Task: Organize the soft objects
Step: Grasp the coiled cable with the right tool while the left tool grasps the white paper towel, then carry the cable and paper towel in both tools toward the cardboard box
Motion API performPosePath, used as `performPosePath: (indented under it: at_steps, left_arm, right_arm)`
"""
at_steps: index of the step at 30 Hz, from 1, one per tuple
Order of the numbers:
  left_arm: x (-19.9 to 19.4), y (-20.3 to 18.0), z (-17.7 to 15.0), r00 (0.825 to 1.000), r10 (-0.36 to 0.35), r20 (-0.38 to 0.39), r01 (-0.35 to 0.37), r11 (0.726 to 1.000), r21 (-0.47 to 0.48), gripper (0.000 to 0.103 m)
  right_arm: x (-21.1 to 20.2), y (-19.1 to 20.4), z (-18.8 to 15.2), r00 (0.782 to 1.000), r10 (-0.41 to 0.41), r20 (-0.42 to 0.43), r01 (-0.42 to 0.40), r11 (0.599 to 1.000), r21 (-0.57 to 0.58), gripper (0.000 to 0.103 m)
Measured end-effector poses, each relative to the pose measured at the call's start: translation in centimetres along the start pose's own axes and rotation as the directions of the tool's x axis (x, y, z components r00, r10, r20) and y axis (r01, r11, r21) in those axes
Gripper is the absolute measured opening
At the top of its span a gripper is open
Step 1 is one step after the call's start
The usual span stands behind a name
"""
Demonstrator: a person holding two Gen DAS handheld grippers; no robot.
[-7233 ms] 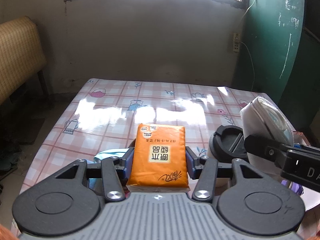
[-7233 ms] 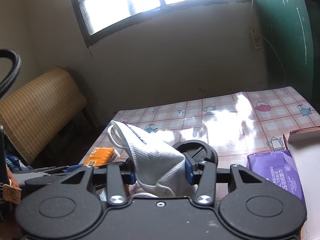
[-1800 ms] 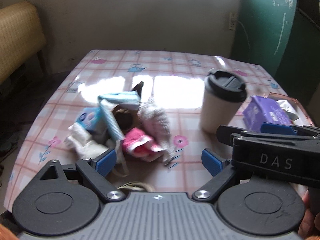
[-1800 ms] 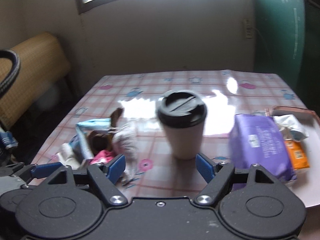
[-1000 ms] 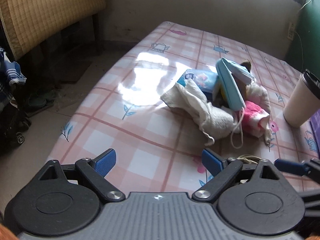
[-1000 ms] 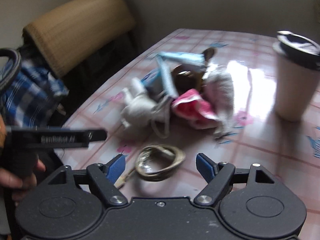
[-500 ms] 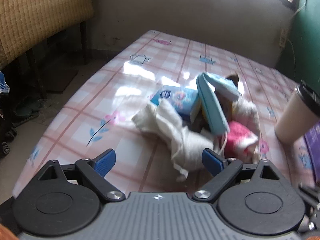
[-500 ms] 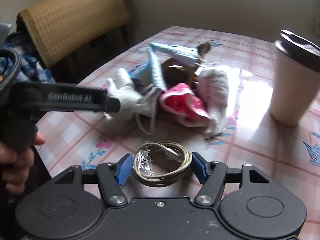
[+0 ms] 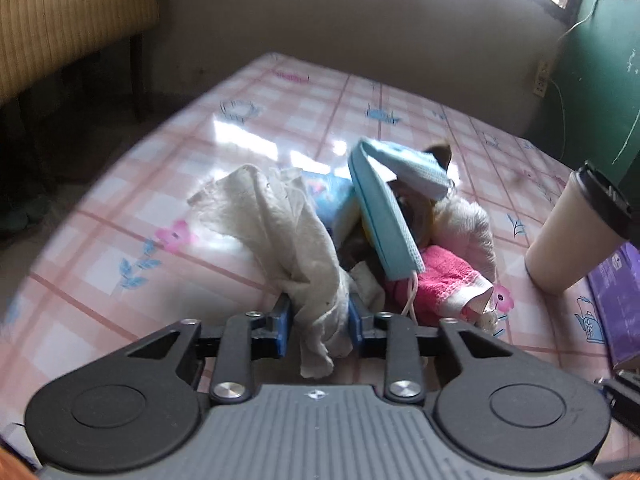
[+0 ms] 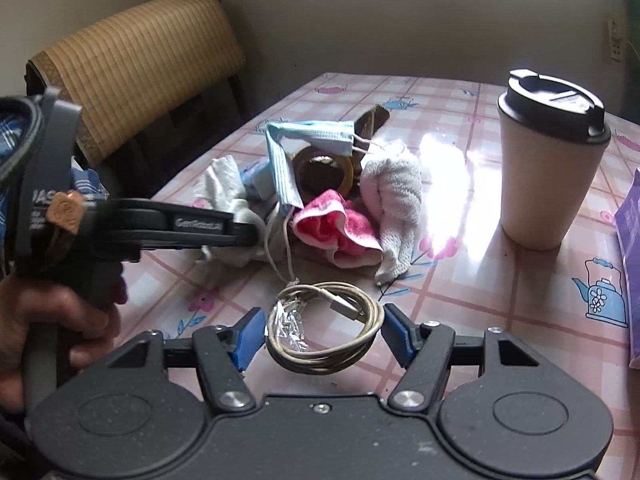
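Where half a second ago my left gripper (image 9: 320, 318) gaped, its fingers now pinch the white rag (image 9: 288, 232); right gripper (image 10: 322, 334) brackets the coiled cable (image 10: 324, 334), apparently unclosed.

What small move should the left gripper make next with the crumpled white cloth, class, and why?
Probably a slow lift up and away from the pile. The left gripper is shut on the crumpled white cloth, whose far end lies against the light blue face mask and pink towel. The mask's ear loop hangs beside the cloth, so a quick pull might drag it.
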State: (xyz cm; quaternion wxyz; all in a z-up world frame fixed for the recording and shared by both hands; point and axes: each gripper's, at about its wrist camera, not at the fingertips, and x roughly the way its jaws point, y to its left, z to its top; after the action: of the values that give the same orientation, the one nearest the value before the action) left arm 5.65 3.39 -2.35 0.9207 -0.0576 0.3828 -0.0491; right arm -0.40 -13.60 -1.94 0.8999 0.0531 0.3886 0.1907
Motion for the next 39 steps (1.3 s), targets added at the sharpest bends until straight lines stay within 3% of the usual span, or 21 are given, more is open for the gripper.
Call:
performPosePath:
  at_steps: [10, 26, 39]
  left_arm:
    - [-5.2, -0.5, 1.1, 0.998, 0.042, 0.052, -0.044, 0.999, 0.029, 0.028]
    - [-4.9, -6.1, 5.2, 0.995, -0.006, 0.097, -0.005, 0.993, 0.117, 0.028]
    - [-5.9, -7.7, 6.2, 0.993, -0.016, 0.115, 0.0, 0.99, 0.143, 0.028]
  right_arm:
    - [-2.0, 0.2, 1.9, 0.998, 0.019, 0.063, -0.019, 1.0, 0.0, 0.076]
    - [-5.6, -1.9, 9.5, 0.982, -0.068, 0.178, 0.059, 0.997, 0.056, 0.076]
    - [-7.1, -2.4, 10.5, 0.977, -0.084, 0.196, 0.07, 0.994, 0.081, 0.076]
